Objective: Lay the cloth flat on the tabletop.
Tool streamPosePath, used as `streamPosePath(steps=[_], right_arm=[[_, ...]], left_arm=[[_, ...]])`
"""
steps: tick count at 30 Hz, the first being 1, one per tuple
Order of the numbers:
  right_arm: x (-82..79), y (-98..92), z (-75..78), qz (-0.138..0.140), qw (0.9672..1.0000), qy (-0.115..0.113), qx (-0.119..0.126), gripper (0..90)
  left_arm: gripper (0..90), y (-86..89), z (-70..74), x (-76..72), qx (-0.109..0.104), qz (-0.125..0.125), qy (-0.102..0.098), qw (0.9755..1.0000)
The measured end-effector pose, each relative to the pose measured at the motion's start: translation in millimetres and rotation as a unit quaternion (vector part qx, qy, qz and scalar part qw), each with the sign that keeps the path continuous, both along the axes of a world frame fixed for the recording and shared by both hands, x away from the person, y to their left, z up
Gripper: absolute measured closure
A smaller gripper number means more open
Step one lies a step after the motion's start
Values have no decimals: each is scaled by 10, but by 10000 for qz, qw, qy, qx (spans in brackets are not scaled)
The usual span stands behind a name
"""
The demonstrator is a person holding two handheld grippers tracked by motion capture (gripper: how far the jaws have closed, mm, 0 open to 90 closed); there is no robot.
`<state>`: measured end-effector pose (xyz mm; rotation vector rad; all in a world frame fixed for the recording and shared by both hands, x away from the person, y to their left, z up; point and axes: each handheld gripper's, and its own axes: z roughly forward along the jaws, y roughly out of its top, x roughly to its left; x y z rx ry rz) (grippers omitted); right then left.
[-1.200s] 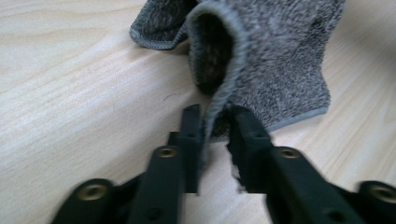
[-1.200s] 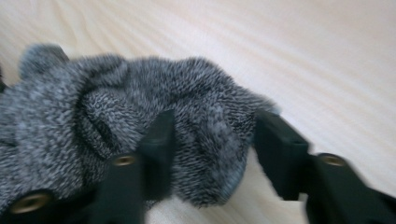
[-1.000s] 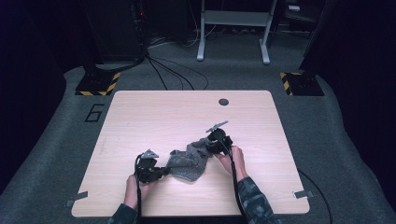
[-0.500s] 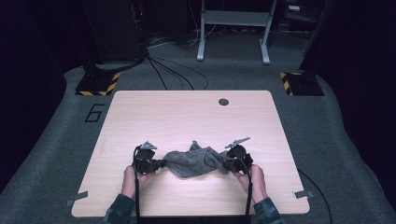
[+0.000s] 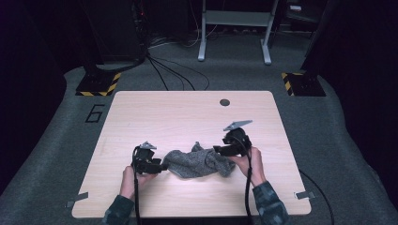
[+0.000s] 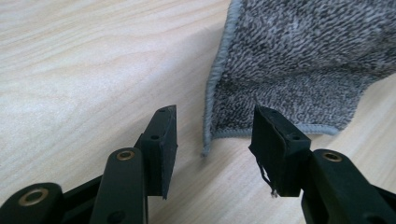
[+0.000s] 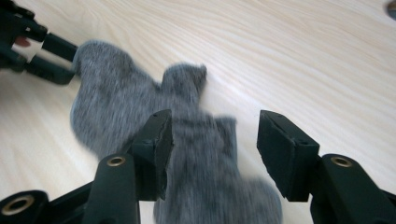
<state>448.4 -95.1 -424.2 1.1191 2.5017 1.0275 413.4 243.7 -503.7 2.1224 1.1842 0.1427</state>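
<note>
A crumpled grey terry cloth (image 5: 197, 161) lies on the pale wooden table (image 5: 187, 112), near its front edge. My left gripper (image 5: 162, 166) is at the cloth's left end, open. In the left gripper view the hemmed corner of the cloth (image 6: 299, 60) lies flat just ahead of the open left gripper (image 6: 215, 135), between the lines of its jaws and untouched. My right gripper (image 5: 219, 151) hovers over the cloth's right end. In the right gripper view that gripper (image 7: 215, 140) is open above the blurred cloth (image 7: 121, 93), and the left gripper (image 7: 51, 58) is at the cloth's far end.
A dark round grommet (image 5: 225, 102) sits near the table's far edge. Strips of tape (image 5: 302, 195) mark the front corners. Beyond the table are floor cables (image 5: 173, 70), a metal stand (image 5: 234, 28) and yellow-black striped bases (image 5: 96, 84).
The right gripper swung out to the right, then came back left and away from the person. The cloth, stretched between both grippers half a second ago, now lies slacker and more bunched.
</note>
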Motion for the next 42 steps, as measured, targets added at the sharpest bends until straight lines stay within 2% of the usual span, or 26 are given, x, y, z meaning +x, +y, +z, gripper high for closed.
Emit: streamPosePath(steps=[2,5,6,7,9,12,13,14,16,21,24,28,32,34,37,41,42], right_arm=[[137,148,-70,118,9999,24,-87,452],[362,398,-233,301,9986,261,-338,446],[435,495,-303,312,9978,387,-449,446],[474,545,-346,322,9969,476,-539,448],[576,661,-480,311,9950,667,-678,456],[651,761,-620,340,9924,761,-903,470],[663,776,-648,373,9923,743,-916,485],[663,806,-671,348,9912,821,-974,516],[662,833,-689,373,9909,757,-1044,556],[662,831,-696,372,9904,799,-1062,683],[665,815,-703,376,9912,845,-943,752],[677,754,-693,329,9933,887,-663,778],[648,626,-585,214,9957,838,-337,790],[622,578,-529,164,9962,820,-231,790],[577,440,-415,103,9983,574,-50,784],[525,270,-274,-48,9992,364,175,786],[513,225,-242,-91,9994,249,204,786]], left_arm=[[508,-15,-13,-12,-2,-18,-20,10000],[536,-44,-22,-24,99,-73,-74,9999],[565,-45,-21,-19,174,-138,-96,9997],[573,-68,-33,-20,173,-87,-89,9998],[596,-85,-36,-13,216,-159,-90,9996],[628,-127,-28,-25,381,-140,-150,9991],[642,-139,-24,-26,489,-192,-206,9984],[674,-146,-19,-33,561,-232,-221,9979],[708,-161,-17,-51,659,-255,-269,9971],[792,-168,-27,-70,668,-241,-327,9969],[868,-170,-36,-77,667,-267,-359,9968],[884,-203,-35,-108,801,-275,-479,9953],[890,-166,-47,-113,594,-294,-474,9967],[890,-146,-20,-121,519,-264,-552,9968],[892,-125,54,-125,503,-177,-776,9956],[893,-100,151,-97,485,-142,-900,9947],[893,-92,180,-88,520,-181,-937,9941]])
